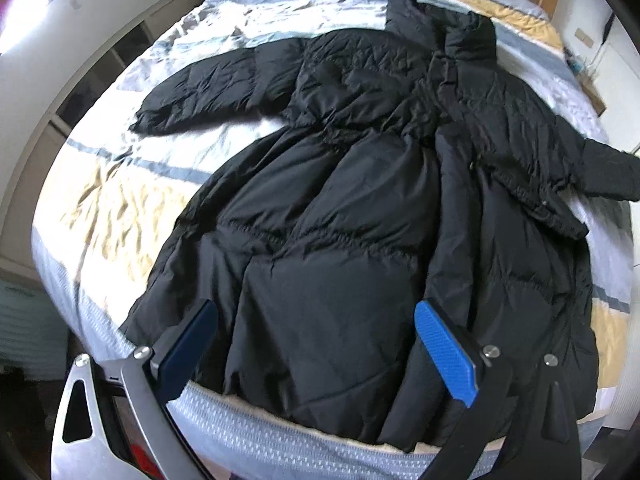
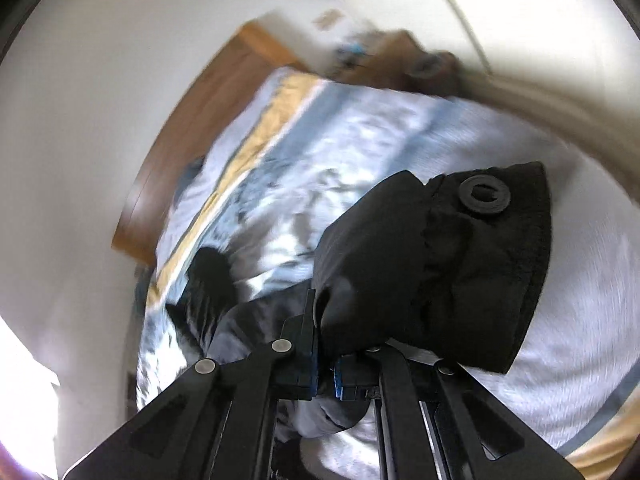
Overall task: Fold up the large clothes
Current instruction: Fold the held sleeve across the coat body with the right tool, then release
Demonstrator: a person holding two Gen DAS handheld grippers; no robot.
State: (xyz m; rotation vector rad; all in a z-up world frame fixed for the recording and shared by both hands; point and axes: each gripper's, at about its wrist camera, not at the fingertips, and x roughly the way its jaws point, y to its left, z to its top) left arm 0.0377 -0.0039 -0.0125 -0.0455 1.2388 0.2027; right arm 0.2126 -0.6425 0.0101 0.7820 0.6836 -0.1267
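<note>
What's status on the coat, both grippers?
Left gripper open above the coat's hem. Right gripper shut on a sleeve cuff, lifted. Black puffer coat spread flat on bed. Nothing in the way.

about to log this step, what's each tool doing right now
Left tool: open, holding nothing, above the black coat's hem.
Right tool: shut on the coat's sleeve cuff, lifted off the bed.

A bed (image 1: 120, 184) fills both views, covered with a crumpled sheet (image 1: 256, 12) in white, grey-blue and tan stripes. A wooden headboard (image 2: 192, 128) stands at its far end against a pale wall (image 2: 100, 60). On the left a window (image 1: 96, 80) lets in bright light. Blurred small items sit beside the headboard.
</note>
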